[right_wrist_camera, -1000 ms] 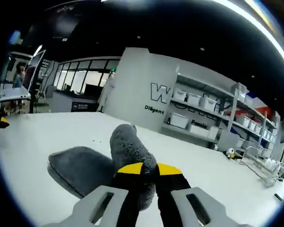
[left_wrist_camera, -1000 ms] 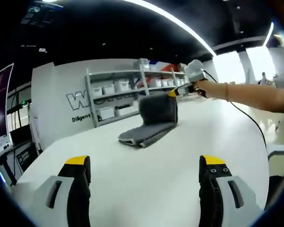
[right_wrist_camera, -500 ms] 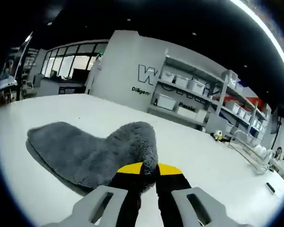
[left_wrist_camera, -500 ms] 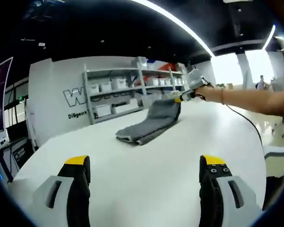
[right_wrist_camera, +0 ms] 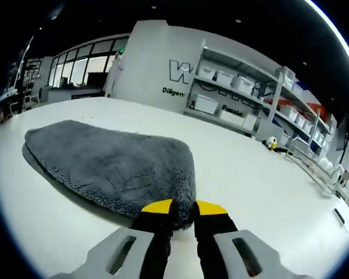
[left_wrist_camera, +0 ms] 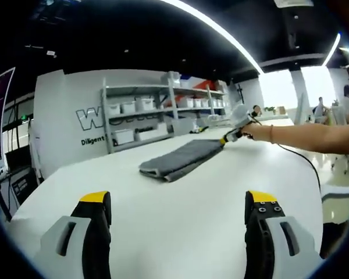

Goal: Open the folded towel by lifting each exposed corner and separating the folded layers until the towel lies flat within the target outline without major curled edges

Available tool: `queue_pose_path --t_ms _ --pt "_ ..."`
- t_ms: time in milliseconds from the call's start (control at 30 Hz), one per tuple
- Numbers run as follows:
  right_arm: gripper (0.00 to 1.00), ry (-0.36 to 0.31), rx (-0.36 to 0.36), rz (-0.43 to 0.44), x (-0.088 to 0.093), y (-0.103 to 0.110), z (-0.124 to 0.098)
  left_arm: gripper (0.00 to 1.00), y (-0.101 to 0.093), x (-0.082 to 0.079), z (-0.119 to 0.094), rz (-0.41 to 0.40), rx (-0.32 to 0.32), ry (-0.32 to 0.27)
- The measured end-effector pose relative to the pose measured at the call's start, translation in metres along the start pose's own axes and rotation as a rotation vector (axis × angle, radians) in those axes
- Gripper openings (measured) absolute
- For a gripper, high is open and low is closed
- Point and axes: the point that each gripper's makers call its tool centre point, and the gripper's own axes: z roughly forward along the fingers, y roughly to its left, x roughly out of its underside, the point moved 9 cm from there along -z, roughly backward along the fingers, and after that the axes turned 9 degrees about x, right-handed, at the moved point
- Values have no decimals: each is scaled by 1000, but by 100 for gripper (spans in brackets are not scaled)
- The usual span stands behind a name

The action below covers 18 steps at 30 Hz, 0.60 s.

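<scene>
Left gripper view: left gripper (left_wrist_camera: 177, 218) hovering with jaws spread wide, gripping nothing, bare white counter (left_wrist_camera: 180, 203) lying between them. Ahead of the jaws and well apart, grey towel (left_wrist_camera: 177, 158) lying low on the counter, stacked layers showing at its nearer end, so probably folded at least once more. Beyond its far end, right gripper (left_wrist_camera: 232, 135) pinching a corner, a person's forearm (left_wrist_camera: 305, 136) reaching in from the right. Shelving (left_wrist_camera: 145, 119) standing past the counter's far edge.

Right gripper view: right gripper (right_wrist_camera: 181, 208) clamping jaws nearly together on the towel (right_wrist_camera: 113, 160) corner, plush pile bunching just above the yellow tips. Rest of the towel spreading away up and left of the jaws, mostly flat, edge beside the tips curling slightly. No target outline discernible.

Judging progress: one layer looking laid open; remaining fold and edge smoothing likely ahead. Plenty of open counter surrounding the towel, edges lying far off.
</scene>
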Motion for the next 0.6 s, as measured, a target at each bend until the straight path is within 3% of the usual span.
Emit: queue_pose_path --t_ms 167,367,467,600 --pt "16 6 -11 12 2 -1 0 94 -4 -3 1 1 11 -13" --pt "43 23 64 -55 -12 -12 -18 94 -5 -11 1 -4 18 -21" --pt "55 32 55 -100 -29 -22 -28 94 -7 -17 1 11 25 -30" --pt "71 32 63 -121 -47 -19 -48 95 -10 -20 1 13 32 -37"
